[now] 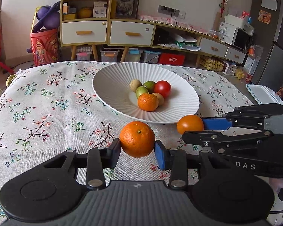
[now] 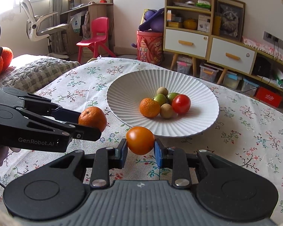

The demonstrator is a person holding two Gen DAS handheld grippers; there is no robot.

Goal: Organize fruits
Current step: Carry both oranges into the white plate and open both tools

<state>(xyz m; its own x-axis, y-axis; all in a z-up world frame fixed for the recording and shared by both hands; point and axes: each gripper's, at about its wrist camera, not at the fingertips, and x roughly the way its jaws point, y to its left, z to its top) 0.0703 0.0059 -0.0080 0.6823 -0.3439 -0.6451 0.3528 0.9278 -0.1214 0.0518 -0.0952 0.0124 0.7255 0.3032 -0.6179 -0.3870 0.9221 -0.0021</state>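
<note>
Between the blue pads of the left gripper (image 1: 137, 148) sits a round, dimpled orange mandarin (image 1: 137, 139), clamped at its two sides and clear of the cloth below. Its green stem scar faces up and slightly toward the camera; the fruit is near-spherical, so no long axis can be stated. The left gripper is pitched downward toward the worktop, jaws closed on the mandarin.

Just right of it, the right gripper (image 2: 140, 147) holds a smooth, glossy orange tomato (image 2: 140, 140) in the same manner, pads pressed on either side, jaws closed on it, tool pitched downward. The tomato is also round; which way its stem end points cannot be told. In the left wrist view the right gripper enters from the right edge with the tomato at its tips, just beside the near rim of the dish.

Beyond both fruits stands a wide, white, ribbed ceramic dish (image 1: 113, 86), resting on the worktop. In its centre lie a smaller mandarin (image 1: 148, 102), a red tomato (image 1: 162, 88), two green fruits and two tan-brown round fruits, all touching in a cluster.

A floral-printed fabric cloth (image 1: 47, 109) covers the worktop. Part of a hand shows at the left edge of the right wrist view.
</note>
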